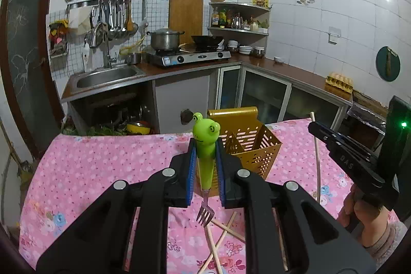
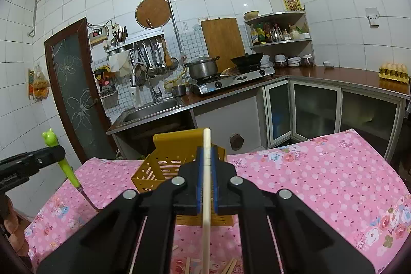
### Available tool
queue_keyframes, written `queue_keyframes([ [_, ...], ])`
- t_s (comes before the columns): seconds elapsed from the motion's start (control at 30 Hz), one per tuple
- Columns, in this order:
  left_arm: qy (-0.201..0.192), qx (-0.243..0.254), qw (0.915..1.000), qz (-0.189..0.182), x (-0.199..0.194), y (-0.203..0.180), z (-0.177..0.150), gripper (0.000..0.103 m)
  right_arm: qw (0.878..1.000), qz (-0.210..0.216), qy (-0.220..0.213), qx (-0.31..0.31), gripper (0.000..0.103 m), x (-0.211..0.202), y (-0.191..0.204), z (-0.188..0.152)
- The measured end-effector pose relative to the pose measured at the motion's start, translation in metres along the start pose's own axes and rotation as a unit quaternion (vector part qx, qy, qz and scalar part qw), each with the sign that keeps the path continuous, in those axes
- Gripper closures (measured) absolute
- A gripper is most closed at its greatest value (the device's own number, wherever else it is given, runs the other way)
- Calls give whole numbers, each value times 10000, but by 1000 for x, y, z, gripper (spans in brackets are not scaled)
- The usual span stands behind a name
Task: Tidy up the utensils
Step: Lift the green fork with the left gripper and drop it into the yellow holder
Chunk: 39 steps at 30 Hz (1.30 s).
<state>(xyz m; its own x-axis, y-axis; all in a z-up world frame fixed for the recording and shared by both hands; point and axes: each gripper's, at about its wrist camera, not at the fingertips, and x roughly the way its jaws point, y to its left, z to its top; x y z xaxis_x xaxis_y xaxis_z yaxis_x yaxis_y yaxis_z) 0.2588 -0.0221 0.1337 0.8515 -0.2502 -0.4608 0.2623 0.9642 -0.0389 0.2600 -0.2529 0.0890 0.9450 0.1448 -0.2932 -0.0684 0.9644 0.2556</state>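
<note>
My left gripper is shut on a green frog-handled fork, held upright with its tines pointing down above the pink cloth. The yellow slotted utensil caddy stands just behind and right of it. My right gripper is shut on a pale wooden chopstick, held upright in front of the caddy. The right gripper shows in the left wrist view with the chopstick. The left gripper with the fork shows at the left of the right wrist view.
Several loose chopsticks lie crossed on the pink flowered tablecloth below the left gripper. Behind the table are a sink, a gas stove with pot and wok, and a counter with an egg tray.
</note>
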Motion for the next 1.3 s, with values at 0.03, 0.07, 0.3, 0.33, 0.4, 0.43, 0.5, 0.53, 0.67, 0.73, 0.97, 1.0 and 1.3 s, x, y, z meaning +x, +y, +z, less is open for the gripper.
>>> queue_keyframes([
  [0.03,-1,9,10000,-4,-1,-1,2,90,10000,19,7,19,97,1,-1,1],
  [0.07,1,18,10000,-15,-1,-2,5,90,10000,39,23,44,97,1,-2,3],
  [0.3,-25,-22,9999,-107,1,-4,27,90,9997,104,-204,-47,97,7,2,18],
  [0.33,-55,-32,9999,-117,1,-4,31,90,9994,109,-314,-76,97,8,3,22],
  [0.4,-152,-52,9998,-148,2,-7,39,90,9984,98,-550,-114,97,13,6,28],
  [0.43,-191,-58,9997,-164,3,-8,43,90,9977,108,-670,-96,97,16,5,32],
  [0.5,-280,-77,9994,-182,6,-10,50,90,9959,52,-898,-85,97,23,8,39],
  [0.53,-309,-102,9993,-189,8,-10,54,90,9947,46,-1025,-76,97,27,8,43],
  [0.67,-496,-173,9984,-216,22,-12,73,90,9890,11,-1474,-91,97,41,11,59],
  [0.73,-533,-196,9982,-194,30,-13,80,90,9856,-36,-1687,-102,97,49,12,70],
  [0.97,-612,-178,9980,-18,66,-20,84,90,9744,-323,-2182,-425,97,76,24,86],
  [1.0,-593,-174,9981,5,71,-22,83,90,9746,-337,-2165,-475,97,81,24,88],
  [1.3,-263,-19,9996,110,115,-30,51,90,9788,-242,-1950,-578,97,100,9,74],
])
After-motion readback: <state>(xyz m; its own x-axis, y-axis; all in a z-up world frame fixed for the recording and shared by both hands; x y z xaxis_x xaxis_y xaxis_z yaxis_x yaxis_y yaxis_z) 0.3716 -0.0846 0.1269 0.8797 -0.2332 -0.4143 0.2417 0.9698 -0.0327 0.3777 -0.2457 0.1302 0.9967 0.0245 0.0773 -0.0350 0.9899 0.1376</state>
